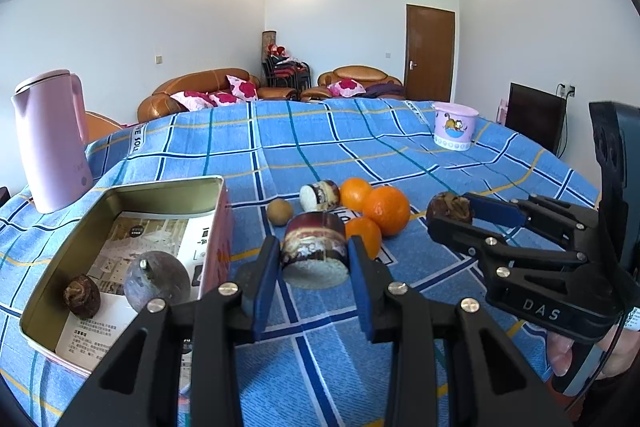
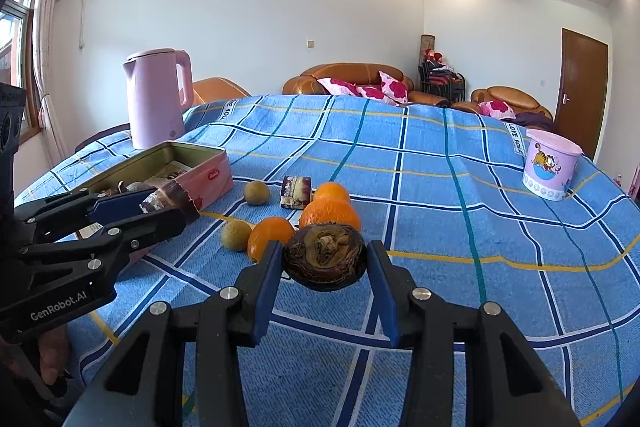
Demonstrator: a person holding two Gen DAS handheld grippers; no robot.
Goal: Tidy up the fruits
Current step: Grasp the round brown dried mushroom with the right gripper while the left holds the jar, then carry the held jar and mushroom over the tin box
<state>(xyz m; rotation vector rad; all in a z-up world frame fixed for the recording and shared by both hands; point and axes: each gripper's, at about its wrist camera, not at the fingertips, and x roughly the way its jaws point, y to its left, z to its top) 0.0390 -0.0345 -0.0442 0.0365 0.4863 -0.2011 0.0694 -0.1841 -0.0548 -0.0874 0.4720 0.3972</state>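
My left gripper (image 1: 314, 261) is shut on a short purple sugarcane piece (image 1: 314, 247) with a white cut end, held just right of the open tin box (image 1: 120, 199). The tin holds a dark round fruit (image 1: 157, 281) and a brown water chestnut (image 1: 82, 295). My right gripper (image 2: 325, 267) is shut on another brown water chestnut (image 2: 324, 257), above the cloth near three oranges (image 2: 330, 213). On the cloth also lie a second sugarcane piece (image 2: 296, 191) and two small tan fruits (image 2: 257, 192). Each view shows the other gripper from the side, left gripper (image 2: 176, 207) and right gripper (image 1: 444, 215).
A pink kettle (image 1: 52, 139) stands behind the tin at the table's far left. A pink cartoon tub (image 2: 550, 163) sits at the far right. The blue checked cloth (image 2: 440, 187) covers the table. A hand (image 2: 50, 355) grips the left gripper's handle.
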